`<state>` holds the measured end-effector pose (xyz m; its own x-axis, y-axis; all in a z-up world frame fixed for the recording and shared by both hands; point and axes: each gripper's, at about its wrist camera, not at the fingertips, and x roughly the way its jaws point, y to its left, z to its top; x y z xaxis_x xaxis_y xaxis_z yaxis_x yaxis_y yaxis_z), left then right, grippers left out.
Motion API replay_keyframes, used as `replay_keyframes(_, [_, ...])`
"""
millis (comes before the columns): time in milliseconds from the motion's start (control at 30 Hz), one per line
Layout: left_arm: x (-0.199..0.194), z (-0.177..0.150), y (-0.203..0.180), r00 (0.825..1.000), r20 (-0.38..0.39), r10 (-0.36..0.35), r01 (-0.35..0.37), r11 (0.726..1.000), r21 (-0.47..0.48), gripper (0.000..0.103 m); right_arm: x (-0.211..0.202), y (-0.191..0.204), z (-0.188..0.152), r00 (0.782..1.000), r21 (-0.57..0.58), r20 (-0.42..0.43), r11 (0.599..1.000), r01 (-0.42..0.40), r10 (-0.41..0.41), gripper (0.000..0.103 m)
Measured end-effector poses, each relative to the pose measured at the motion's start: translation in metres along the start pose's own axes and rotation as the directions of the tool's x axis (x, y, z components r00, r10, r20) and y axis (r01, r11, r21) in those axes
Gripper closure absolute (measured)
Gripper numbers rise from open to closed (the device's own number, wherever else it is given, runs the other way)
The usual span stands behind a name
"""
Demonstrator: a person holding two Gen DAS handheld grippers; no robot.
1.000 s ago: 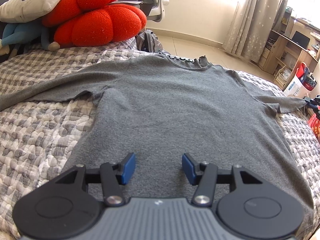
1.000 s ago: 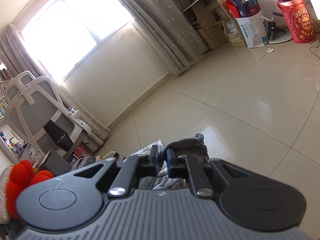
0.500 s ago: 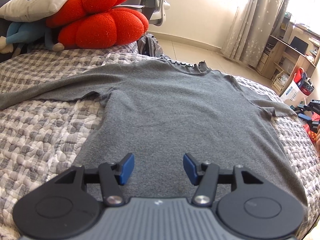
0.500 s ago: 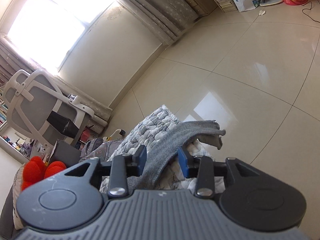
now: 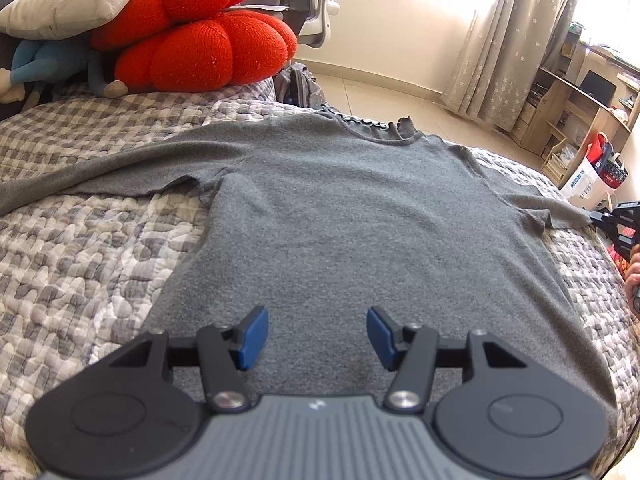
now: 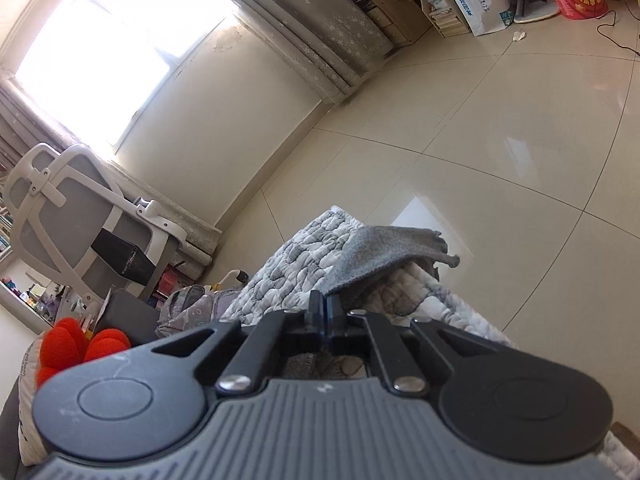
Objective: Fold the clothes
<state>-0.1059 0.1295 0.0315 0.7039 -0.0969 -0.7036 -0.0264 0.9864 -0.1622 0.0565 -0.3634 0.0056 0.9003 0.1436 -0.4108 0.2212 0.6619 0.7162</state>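
Shirt (image 5: 352, 216) flat on bed (image 5: 80, 248). Right gripper (image 6: 324, 312) pinched on sleeve (image 6: 384, 248), likely to fold; left gripper (image 5: 314, 334) half-open above hem.

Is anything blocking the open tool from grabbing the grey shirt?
Nothing visible. The left tool hangs open right above the grey shirt, which lies flat on the quilt. The red cushion sits well behind the shirt.
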Motion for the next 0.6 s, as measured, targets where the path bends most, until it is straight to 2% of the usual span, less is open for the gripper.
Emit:
replay_keyframes(100, [-0.001, 0.0, -0.001, 1.0, 0.0, -0.005, 0.005, 1.0, 0.005, 0.047, -0.023, -0.004, -0.008, 0.999, 0.007, 0.028, 1.0, -0.026, 0.026, 0.099])
replay_keyframes(233, [-0.004, -0.001, -0.004, 1.0, 0.005, -0.01, 0.01, 1.0, 0.013, 0.047, -0.016, -0.027, -0.013, 1.0, 0.064, -0.01, 0.998, -0.001, 0.001, 0.099])
replay_keyframes(300, [-0.006, -0.001, -0.005, 1.0, 0.006, -0.014, 0.014, 1.0, 0.019, 0.047, -0.013, -0.036, -0.012, 0.999, 0.144, -0.008, 0.989, -0.038, 0.04, 0.099])
replay_keyframes(367, [-0.008, -0.001, -0.007, 1.0, 0.01, -0.012, 0.012, 1.0, 0.027, 0.047, -0.016, -0.031, -0.008, 0.997, 0.15, 0.03, 0.986, -0.075, 0.071, 0.099])
replay_keyframes(467, [-0.014, 0.003, -0.005, 1.0, 0.024, -0.009, 0.008, 1.0, 0.025, 0.047, -0.027, 0.008, 0.003, 0.986, 0.037, 0.1, 0.99, -0.137, 0.133, 0.099])
replay_keyframes(533, [-0.019, 0.006, -0.001, 0.999, 0.042, -0.008, 0.008, 1.0, 0.017, 0.047, -0.04, 0.049, 0.002, 0.966, -0.101, 0.136, 0.973, -0.209, 0.222, 0.099])
replay_keyframes(567, [-0.023, 0.008, 0.002, 0.998, 0.055, -0.007, 0.007, 1.0, 0.008, 0.046, -0.051, 0.072, -0.004, 0.945, -0.202, 0.132, 0.941, -0.27, 0.3, 0.099])
replay_keyframes(600, [-0.026, 0.01, 0.006, 0.998, 0.069, -0.005, 0.006, 1.0, -0.003, 0.046, -0.062, 0.097, -0.016, 0.918, -0.309, 0.101, 0.89, -0.336, 0.382, 0.099])
